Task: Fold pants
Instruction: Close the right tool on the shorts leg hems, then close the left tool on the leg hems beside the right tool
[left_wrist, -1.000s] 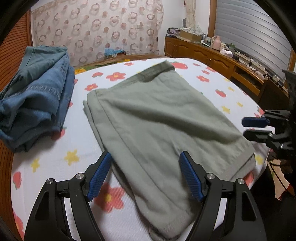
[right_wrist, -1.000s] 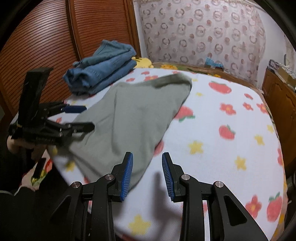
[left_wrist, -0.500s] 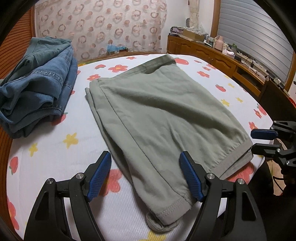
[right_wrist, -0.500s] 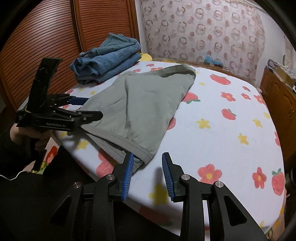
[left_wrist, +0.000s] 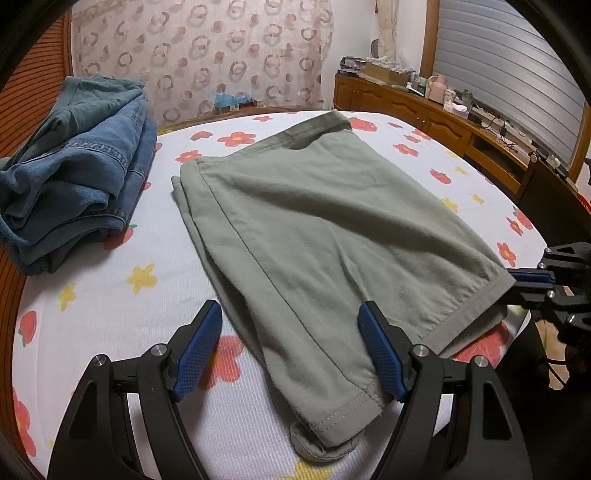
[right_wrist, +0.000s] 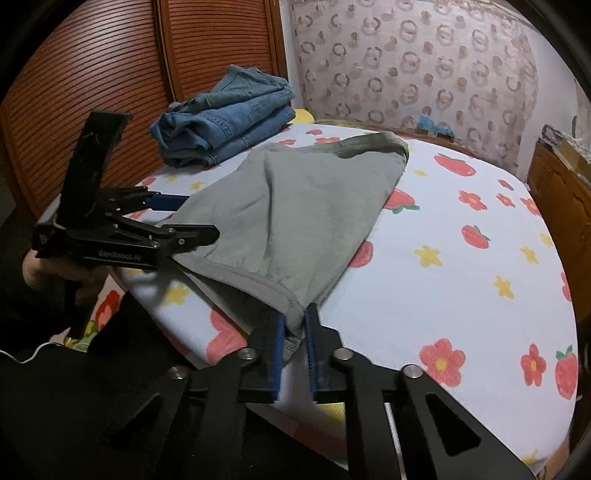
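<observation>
Right wrist view showed the grey-green pants (right_wrist: 295, 221) laid flat, already doubled, on the flowered bed sheet (right_wrist: 461, 277), with the near hems hanging toward the bed's edge. One near corner of the hem was caught between the pads of the right gripper (right_wrist: 294, 328), whose jaws were closing on the cloth. The other near corner lay between the wide-spread jaws of the left gripper (left_wrist: 290, 347), and no pad was seen pressing on it.

The step in hand was judged to be the seizing of both near corners for a fold away from the person. It would be done well if all layers at each corner were taken together, since a lower layer was seen peeping out under the left hem. The left jaws should be closed before any lift, and both corners raised evenly so that the fold line stays straight.

Counted: one pair of grey-green pants, two grippers, and one stack of folded jeans (left_wrist: 74, 166) set well apart at the bed's far side. One hand (right_wrist: 33, 269) was seen.
</observation>
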